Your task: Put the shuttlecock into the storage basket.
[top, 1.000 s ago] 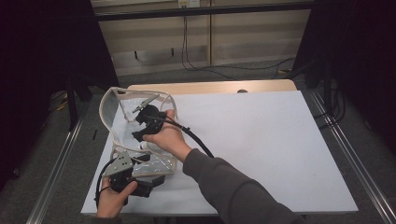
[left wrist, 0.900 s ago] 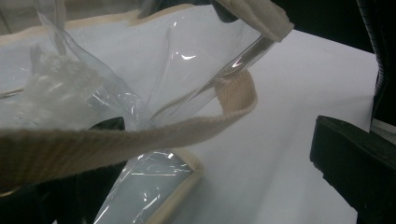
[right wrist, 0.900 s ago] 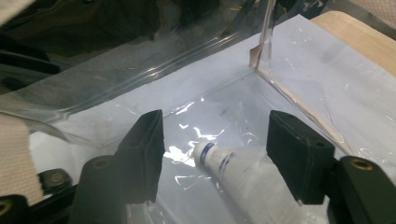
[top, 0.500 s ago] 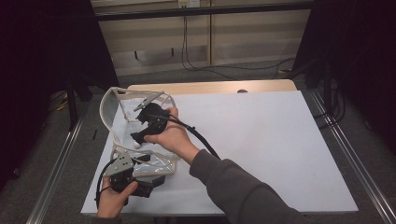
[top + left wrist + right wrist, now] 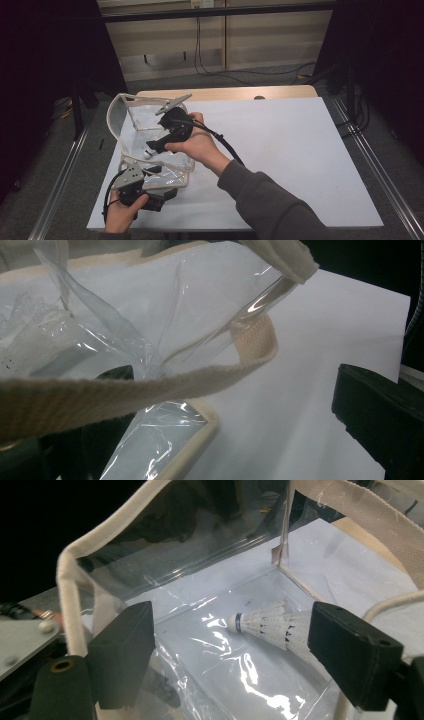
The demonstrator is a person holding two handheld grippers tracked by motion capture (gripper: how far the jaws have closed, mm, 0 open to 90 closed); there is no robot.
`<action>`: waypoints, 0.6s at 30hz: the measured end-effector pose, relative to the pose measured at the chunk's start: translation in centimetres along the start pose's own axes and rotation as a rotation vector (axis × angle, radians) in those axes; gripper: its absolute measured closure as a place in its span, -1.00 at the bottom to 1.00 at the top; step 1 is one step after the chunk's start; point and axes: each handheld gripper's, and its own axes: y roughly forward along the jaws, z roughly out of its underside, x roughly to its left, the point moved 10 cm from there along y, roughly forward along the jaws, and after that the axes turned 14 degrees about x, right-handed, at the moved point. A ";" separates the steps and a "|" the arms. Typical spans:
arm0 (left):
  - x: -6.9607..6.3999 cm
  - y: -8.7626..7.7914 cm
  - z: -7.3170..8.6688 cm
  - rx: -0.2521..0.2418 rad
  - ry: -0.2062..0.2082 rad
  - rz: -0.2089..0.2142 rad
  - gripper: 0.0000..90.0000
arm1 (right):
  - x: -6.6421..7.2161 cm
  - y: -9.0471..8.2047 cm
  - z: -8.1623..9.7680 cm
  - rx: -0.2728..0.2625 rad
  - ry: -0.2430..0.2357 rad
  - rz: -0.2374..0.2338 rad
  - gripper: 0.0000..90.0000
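White sheeting covers the desk (image 5: 300, 160), with dark surroundings beyond its edges. Near the left edge sits a clear plastic tote bag (image 5: 131, 120) trimmed in cream webbing. A shuttlecock (image 5: 270, 624) lies on the bag's floor. Above it the right gripper (image 5: 159, 145) has just been spreading its jaws, nothing between them. At the front left corner the left gripper (image 5: 162, 170) reaches to the bag's edge; its grip cannot be told.

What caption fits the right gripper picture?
Open right gripper above a shuttlecock lying inside a clear bag.
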 end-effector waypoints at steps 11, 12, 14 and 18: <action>0.0 0.0 0.0 0.008 -0.003 -0.010 -0.91 | -0.5 -1.8 1.1 -0.034 0.007 -0.010 -0.65; 0.0 0.0 0.0 0.009 -0.001 -0.011 -0.91 | -0.6 -2.0 1.2 -0.035 0.009 -0.015 -0.66; 0.0 0.1 0.0 0.007 -0.003 -0.011 -0.91 | -0.9 -2.3 1.5 -0.039 0.014 -0.019 -0.69; 0.1 0.0 0.0 0.007 0.000 -0.011 -0.91 | -1.3 -3.2 2.0 -0.052 0.005 -0.015 -0.74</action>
